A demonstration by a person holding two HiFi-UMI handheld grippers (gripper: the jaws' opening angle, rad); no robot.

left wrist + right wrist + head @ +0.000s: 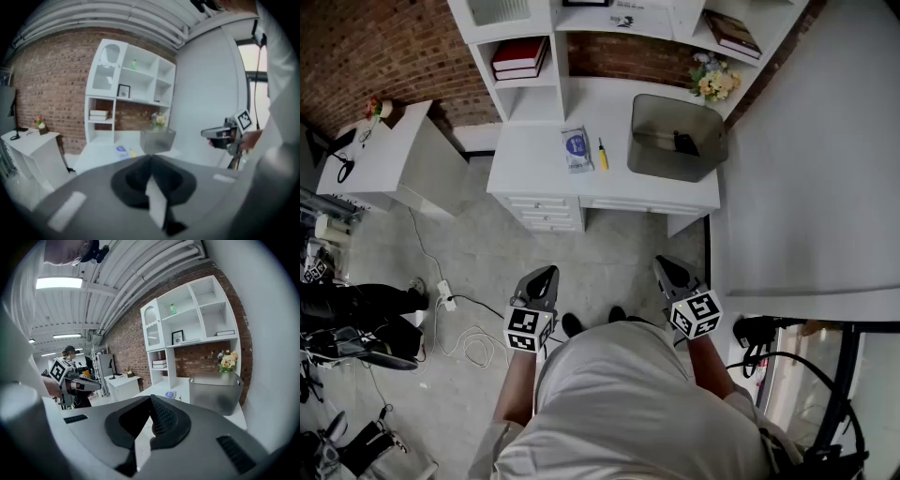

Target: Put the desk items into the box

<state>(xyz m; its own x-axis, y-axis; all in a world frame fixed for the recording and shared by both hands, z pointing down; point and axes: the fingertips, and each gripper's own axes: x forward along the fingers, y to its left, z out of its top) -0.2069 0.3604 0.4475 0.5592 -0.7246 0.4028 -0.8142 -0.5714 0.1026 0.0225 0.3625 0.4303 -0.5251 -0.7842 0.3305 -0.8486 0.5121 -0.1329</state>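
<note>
In the head view, the left gripper (pixel 545 277) and the right gripper (pixel 667 266) hang low by the person's body, over the floor. Both are well apart from the white bench (pixel 534 169). On the bench there is one grey box (pixel 660 150), one packet (pixel 577 148) with a blue label, and one small yellow tool (pixel 603 154). The yellow tool is just beside the packet, and both lie left of the box. One small black thing (pixel 685 142) lies inside the box.

In the left gripper view, the left gripper (pixel 151 157) is closed tight and holds nothing. The box (pixel 158 140), packet (pixel 121 150) and yellow tool (pixel 132 152) are far ahead of it.

In the right gripper view, the right gripper (pixel 151 399) is closed tight and holds nothing too. The box (pixel 215 392) stands far ahead, a bit to the right.
</note>
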